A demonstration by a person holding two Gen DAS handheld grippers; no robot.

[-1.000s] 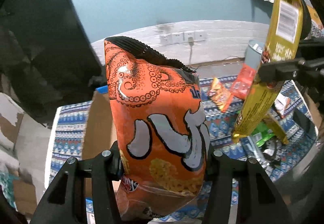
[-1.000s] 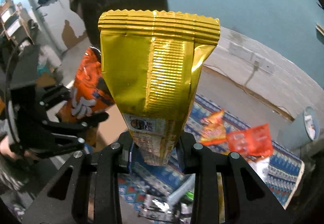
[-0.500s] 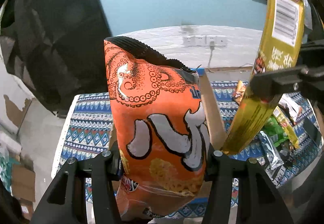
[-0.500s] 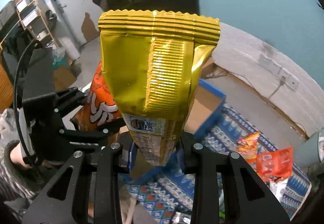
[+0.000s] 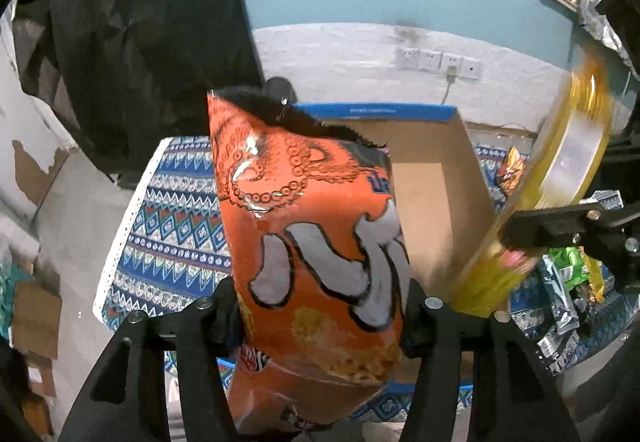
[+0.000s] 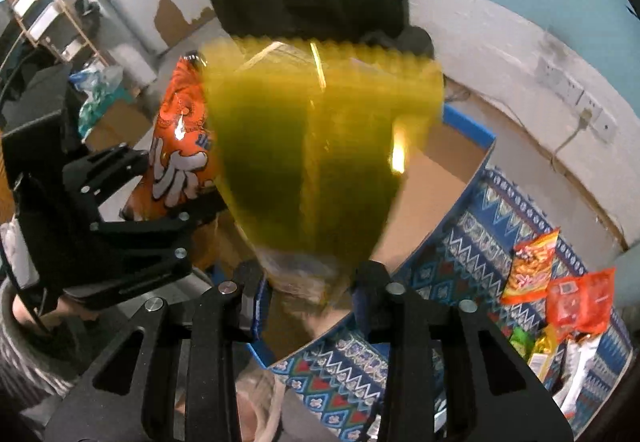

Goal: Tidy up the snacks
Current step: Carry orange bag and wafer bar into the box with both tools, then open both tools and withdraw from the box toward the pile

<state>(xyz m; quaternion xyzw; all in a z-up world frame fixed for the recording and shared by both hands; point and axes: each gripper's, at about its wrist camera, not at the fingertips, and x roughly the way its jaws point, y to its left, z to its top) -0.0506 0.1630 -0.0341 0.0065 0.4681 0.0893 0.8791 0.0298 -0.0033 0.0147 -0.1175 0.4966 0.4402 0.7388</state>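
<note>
While both hands hold over the open cardboard box with the blue rim [image 5: 436,178], each pair of tongs has a snack bag standing up between its fingers. Left gripper [image 5: 320,318]: jaws opening, about half spread, with the puffy orange snack bag printed with an octopus and white lettering [image 5: 308,242] between them; the bag fills the gap from side to side, and I cannot tell for certain whether the pads bear on it. Bag upright, crimped black top edge toward the box's far wall.

Right gripper [image 6: 308,282]: jaws opening, a narrow gap, with the glossy gold foil snack bag [image 6: 316,162] between them. Gold bag motion-blurred in both views, its lower end between the fingers; whether the pads press it is unclear. From the left wrist view the same gold bag [image 5: 560,202] tilts across the box's right wall.

Box sits on a blue patterned woven cloth [image 5: 168,226] covering the table. Interior brown, bare where visible. To the right on the cloth lies a loose heap of small snack packets [image 6: 560,294]: orange, red, green, silver. A hand in a grey knit sleeve [image 6: 24,346] shows at lower left of the right wrist view, behind the left gripper. White wall sockets [image 5: 436,60] on the far wall.
</note>
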